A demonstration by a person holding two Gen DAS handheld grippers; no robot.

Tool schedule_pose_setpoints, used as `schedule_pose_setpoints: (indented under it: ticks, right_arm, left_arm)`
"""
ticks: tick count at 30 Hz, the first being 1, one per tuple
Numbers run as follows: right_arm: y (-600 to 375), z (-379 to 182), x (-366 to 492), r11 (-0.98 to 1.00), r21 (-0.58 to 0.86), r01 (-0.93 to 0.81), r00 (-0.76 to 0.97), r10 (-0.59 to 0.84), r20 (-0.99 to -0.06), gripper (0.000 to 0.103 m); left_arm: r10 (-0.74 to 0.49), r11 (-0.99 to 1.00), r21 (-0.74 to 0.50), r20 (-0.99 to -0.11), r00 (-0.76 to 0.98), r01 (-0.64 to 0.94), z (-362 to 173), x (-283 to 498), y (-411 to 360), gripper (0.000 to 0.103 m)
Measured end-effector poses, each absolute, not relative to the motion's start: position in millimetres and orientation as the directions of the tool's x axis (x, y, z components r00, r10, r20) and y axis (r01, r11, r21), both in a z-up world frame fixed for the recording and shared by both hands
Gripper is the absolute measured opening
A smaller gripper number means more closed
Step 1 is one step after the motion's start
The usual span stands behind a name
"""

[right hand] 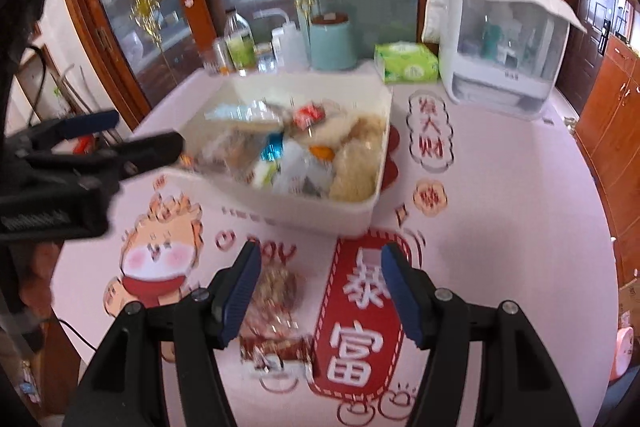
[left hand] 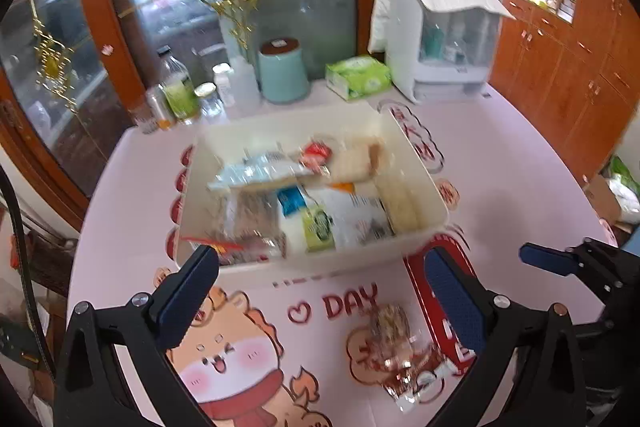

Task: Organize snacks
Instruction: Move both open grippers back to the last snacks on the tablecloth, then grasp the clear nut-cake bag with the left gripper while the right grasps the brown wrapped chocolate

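A white bin (left hand: 424, 171) (right hand: 280, 205) stands mid-table, holding several wrapped snacks. One clear packet of brown snacks (left hand: 400, 351) (right hand: 276, 311) lies on the tablecloth in front of it. My left gripper (left hand: 320, 293) is open wide just before the bin's near wall, nothing between its fingers, with the packet lower right of its gap. In the right wrist view it (right hand: 132, 135) reaches in from the left. My right gripper (right hand: 320, 293) is open above the cloth, and the packet lies by its left finger, untouched. One right-gripper fingertip (left hand: 548, 259) shows at the right edge.
Along the table's back stand bottles (left hand: 180, 87), a teal canister (left hand: 282, 71), a green tissue pack (left hand: 358, 77) and a white covered appliance (left hand: 440, 35). Wooden cabinets (left hand: 568, 87) rise to the right. The cloth carries a cartoon print and a red banner (right hand: 360, 319).
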State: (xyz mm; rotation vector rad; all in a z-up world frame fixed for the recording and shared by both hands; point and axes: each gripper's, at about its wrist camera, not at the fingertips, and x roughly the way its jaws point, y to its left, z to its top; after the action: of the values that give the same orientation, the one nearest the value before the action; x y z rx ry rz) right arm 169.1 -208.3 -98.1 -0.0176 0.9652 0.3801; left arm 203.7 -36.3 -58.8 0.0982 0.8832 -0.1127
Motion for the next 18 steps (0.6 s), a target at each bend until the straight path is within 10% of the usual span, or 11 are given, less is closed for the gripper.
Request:
schedule_pose_setpoints:
  ticks: [18]
  right_arm:
    - [-198.1,-203.7,122.1,0.886,0.145,-0.44,0.311,0.302,-0.901,0.063]
  left_arm:
    - [-0.131,0.97,-0.049,-0.93,0.345,0.238,-188.2,207.4,-72.2,0.102]
